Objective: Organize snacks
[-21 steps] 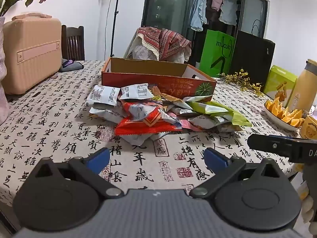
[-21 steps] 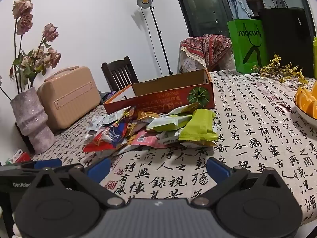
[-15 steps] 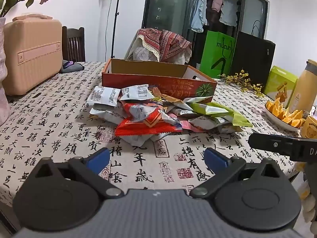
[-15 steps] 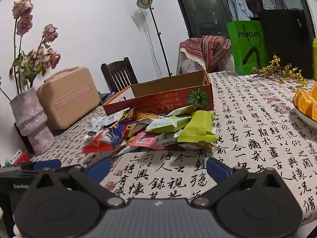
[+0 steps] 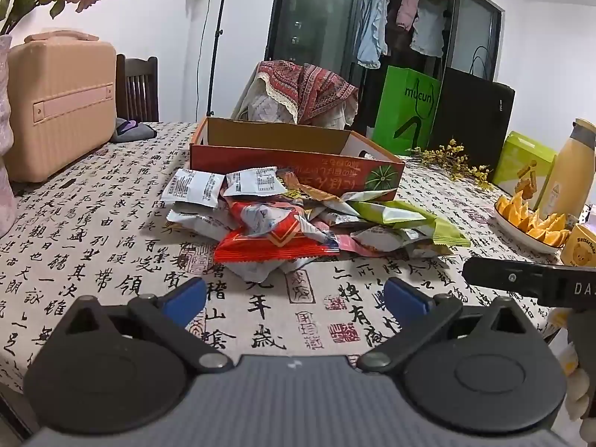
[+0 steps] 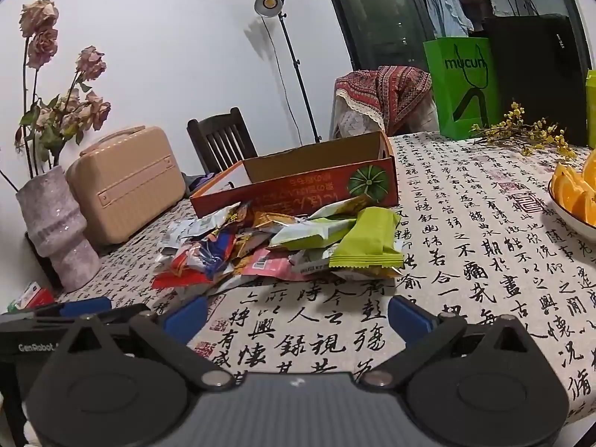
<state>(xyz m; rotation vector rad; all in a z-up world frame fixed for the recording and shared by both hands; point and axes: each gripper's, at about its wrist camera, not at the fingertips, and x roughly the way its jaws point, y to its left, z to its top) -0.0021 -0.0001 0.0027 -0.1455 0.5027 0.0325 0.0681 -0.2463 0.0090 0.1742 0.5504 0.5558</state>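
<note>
1. Snacks (image 5: 298, 219): loose heap of wrappers on the tablecloth (image 5: 93, 231), lying against the near wall of the box (image 5: 294, 164). Box is open-topped; what lies inside is hidden by its wall.
2. Left gripper (image 5: 294, 298) and right gripper (image 6: 298, 313): both with jaws wide, nothing between the pads, low over the cloth just short of the heap.
3. Risk: packets overlap and are slick. A pinch on the red packet (image 5: 275, 246) or the green packet (image 6: 368, 242) will probably drag its neighbours or slip off a thin edge.
4. Risk: a push into the heap shoves it against the box wall; the light cardboard could slide away.
5. Risk: the two grippers sit close side by side; reaching for the same packet, they may knock together.
6. Edges: bowl of oranges (image 5: 529, 223) and bottle (image 5: 566, 171) to the right, vase (image 6: 56, 223) and case (image 6: 126, 182) to the left, all well apart from the heap.
7. Open room: bare cloth in front of and on both sides of the heap; clear above the box.
</note>
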